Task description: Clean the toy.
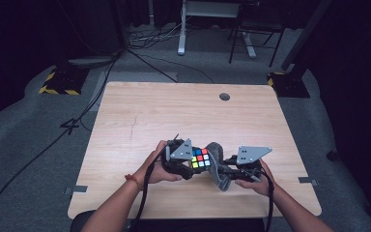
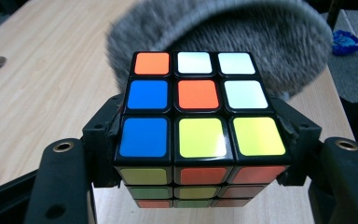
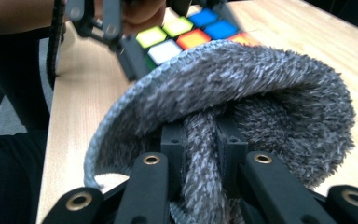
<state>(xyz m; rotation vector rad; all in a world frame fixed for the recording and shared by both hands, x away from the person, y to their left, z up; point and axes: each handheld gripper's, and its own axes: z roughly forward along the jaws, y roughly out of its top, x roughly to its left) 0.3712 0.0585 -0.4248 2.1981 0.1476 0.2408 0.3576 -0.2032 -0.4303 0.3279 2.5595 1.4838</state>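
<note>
**Cube meets grey fuzzy pouch**

The left hand-held gripper [image 2: 200, 154] clamps a colour cube [image 2: 199, 109] by its two sides, orange centre square facing up. The right hand-held gripper [image 3: 200, 154] pinches a fold of a grey fuzzy pouch [image 3: 242, 98], its mouth turned toward the cube. Cube and pouch sit close together, just above the near middle of the wooden counter [image 1: 174, 111].

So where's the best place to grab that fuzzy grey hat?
Pinch the grey hat at its knitted rim, from the open side. The brim folds flat between jaws, as the right gripper holds it now; the crown is bulky and soft.
</note>
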